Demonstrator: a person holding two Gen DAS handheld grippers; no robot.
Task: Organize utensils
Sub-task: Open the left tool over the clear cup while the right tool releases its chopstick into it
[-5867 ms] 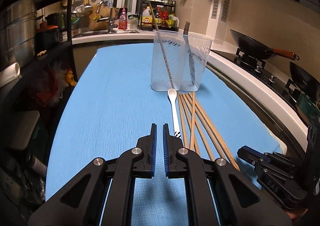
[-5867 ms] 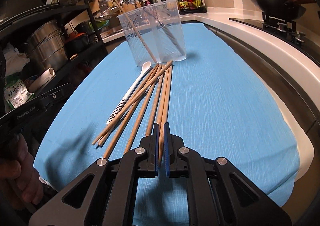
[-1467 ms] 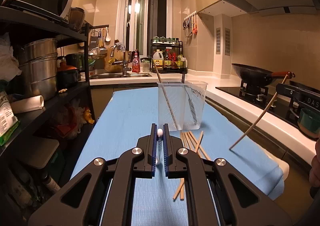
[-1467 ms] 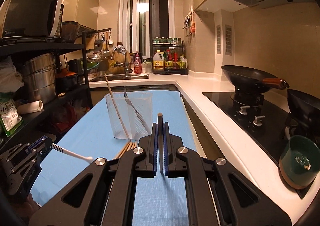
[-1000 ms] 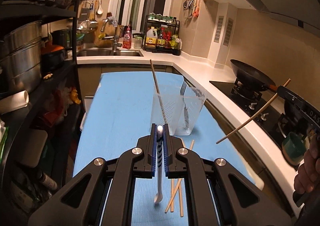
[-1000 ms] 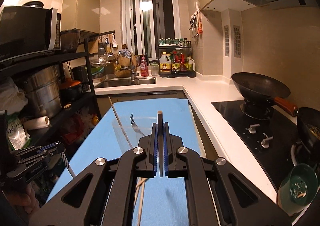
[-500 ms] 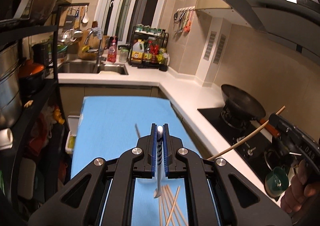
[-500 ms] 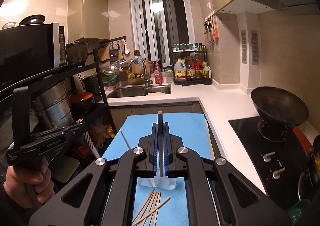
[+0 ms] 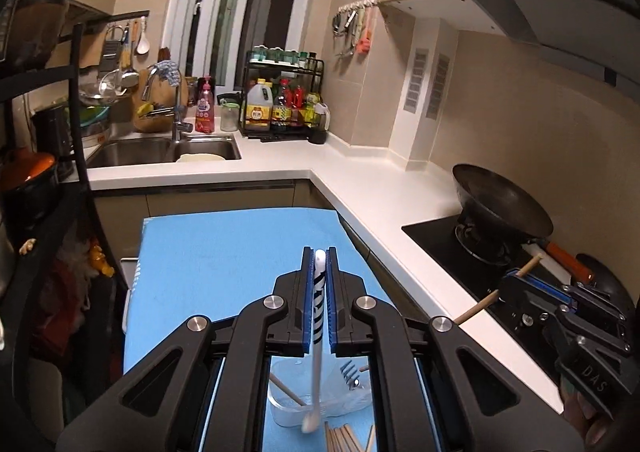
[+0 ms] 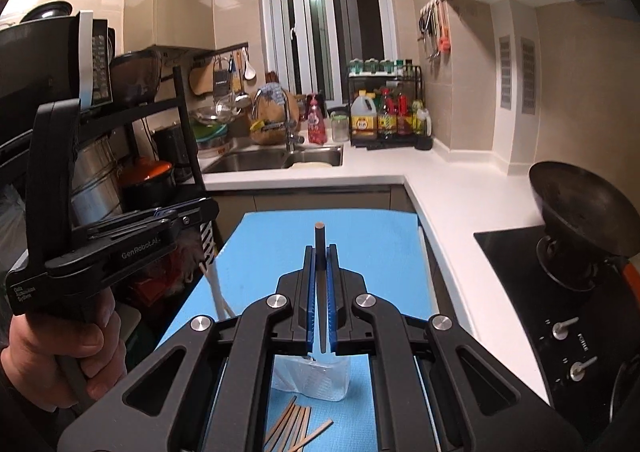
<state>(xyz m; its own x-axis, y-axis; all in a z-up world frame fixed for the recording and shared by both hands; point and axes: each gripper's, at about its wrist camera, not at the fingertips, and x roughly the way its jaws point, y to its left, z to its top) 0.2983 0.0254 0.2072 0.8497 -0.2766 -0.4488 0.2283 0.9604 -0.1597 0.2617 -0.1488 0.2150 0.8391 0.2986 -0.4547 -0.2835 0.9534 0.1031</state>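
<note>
Left gripper (image 9: 318,266) is clamped on the white spoon (image 9: 316,336), right gripper (image 10: 319,268) on a chopstick (image 10: 319,242), both hanging over the clear holder (image 9: 320,406). Line each tip inside the rim before letting go; looks centred, but depth's hard to judge.

Each claw is matte black plastic with angular linkage arms, four round silver screws and blue ribbed pads lining its two narrow fingers: left claw (image 9: 319,300), right claw (image 10: 320,296). The left housing carries white "GenRobot.AI" lettering; the right housing reads "DAS". A bare-skinned hand (image 10: 76,356) wraps the left handle.
</note>
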